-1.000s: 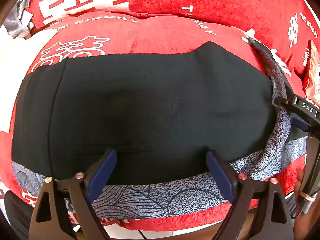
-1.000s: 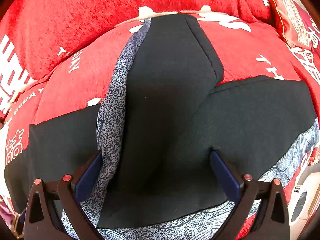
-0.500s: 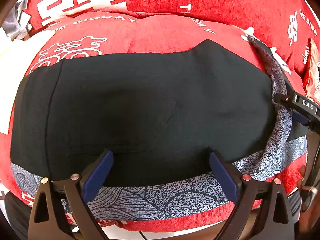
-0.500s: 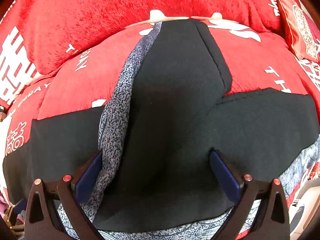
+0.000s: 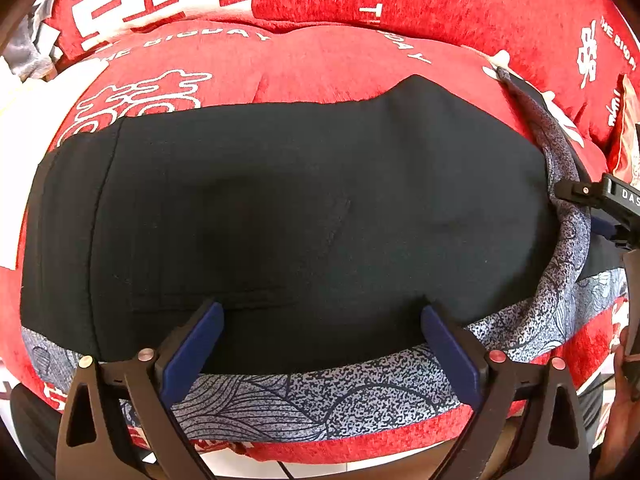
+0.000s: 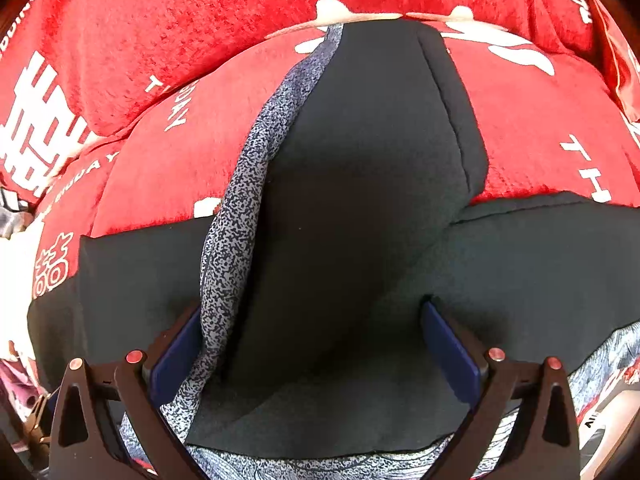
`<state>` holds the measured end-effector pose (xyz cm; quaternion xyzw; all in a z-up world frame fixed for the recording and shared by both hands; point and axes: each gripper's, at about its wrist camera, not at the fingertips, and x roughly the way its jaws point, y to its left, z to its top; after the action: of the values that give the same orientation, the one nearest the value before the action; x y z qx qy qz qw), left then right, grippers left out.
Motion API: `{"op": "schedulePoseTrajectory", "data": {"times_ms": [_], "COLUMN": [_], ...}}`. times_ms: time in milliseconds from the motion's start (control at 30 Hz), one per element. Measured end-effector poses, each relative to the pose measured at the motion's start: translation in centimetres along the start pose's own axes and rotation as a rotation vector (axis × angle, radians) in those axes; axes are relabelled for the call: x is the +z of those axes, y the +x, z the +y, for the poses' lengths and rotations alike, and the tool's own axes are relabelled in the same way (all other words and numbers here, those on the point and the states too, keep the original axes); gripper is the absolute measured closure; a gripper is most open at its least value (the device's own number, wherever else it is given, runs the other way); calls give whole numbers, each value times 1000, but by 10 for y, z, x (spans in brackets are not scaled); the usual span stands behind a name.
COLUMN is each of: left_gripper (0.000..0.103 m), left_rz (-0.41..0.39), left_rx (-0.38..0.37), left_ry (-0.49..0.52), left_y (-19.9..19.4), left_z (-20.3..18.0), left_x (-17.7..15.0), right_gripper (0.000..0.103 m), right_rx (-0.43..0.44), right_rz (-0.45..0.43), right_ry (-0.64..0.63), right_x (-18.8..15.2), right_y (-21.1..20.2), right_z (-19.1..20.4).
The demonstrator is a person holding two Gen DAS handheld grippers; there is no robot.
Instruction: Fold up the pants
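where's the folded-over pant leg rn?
In the right wrist view the folded-over pant leg runs up the centre, lying across the rest of the black pants on the red cushion, its patterned stripe on the left edge.

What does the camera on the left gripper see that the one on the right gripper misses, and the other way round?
Only the left wrist view shows the flat black panel of the pants stretched sideways, the left gripper with its jaws opening above the patterned grey band, and part of the right gripper at the frame's edge.

Only the right wrist view shows a pant leg folded across the rest, running away from the camera, with the right gripper open over it.

Both show the same black pants with grey patterned trim on a red cover with white lettering.
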<state>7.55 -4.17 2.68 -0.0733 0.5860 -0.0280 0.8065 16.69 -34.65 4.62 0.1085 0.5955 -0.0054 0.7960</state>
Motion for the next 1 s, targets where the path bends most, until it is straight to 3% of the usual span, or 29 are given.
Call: {"op": "schedulePoseTrajectory", "data": {"times_ms": [233, 367, 433, 533, 633, 700, 767, 800, 833, 867, 900, 967, 1000], "left_gripper": [2, 2, 2, 2, 1, 1, 1, 1, 1, 1, 1, 1, 1], "left_rz": [5, 11, 12, 13, 13, 9, 9, 13, 16, 19, 25, 35, 40], "left_rx": [-2, -7, -11, -13, -6, -3, -5, -9, -11, -12, -7, 10, 15], "left_ry": [-10, -10, -2, 6, 7, 10, 12, 13, 14, 14, 8, -1, -3], "left_y": [2, 2, 2, 3, 3, 4, 4, 4, 3, 3, 3, 2, 1], "left_z": [0, 1, 2, 2, 1, 0, 0, 1, 1, 1, 1, 0, -2], "left_x": [2, 2, 3, 3, 4, 3, 3, 3, 3, 3, 4, 5, 5], "right_gripper": [0, 0, 0, 0, 0, 0, 0, 16, 36, 37, 35, 4, 0], "right_rx": [-54, -125, -157, -142, -143, -142, -122, -119, -103, -112, -111, -105, -109], "right_rz": [25, -108, -128, -148, -240, -230, -148, -145, -197, -245, -281, -293, -269], "right_ry": [-50, 30, 61, 44, 17, -13, -19, -6, 3, -10, -29, -45, -49], "right_x": [2, -11, -17, -17, -9, -4, 4, 6, 5, 6, 9, 23, 36], "right_y": [5, 3, 1, 0, 4, 6, 3, -4, -25, -41, -54, -65, -65], "right_z": [10, 17, 22, 19, 17, 22, 22, 23, 27, 32, 37, 43, 46]}}
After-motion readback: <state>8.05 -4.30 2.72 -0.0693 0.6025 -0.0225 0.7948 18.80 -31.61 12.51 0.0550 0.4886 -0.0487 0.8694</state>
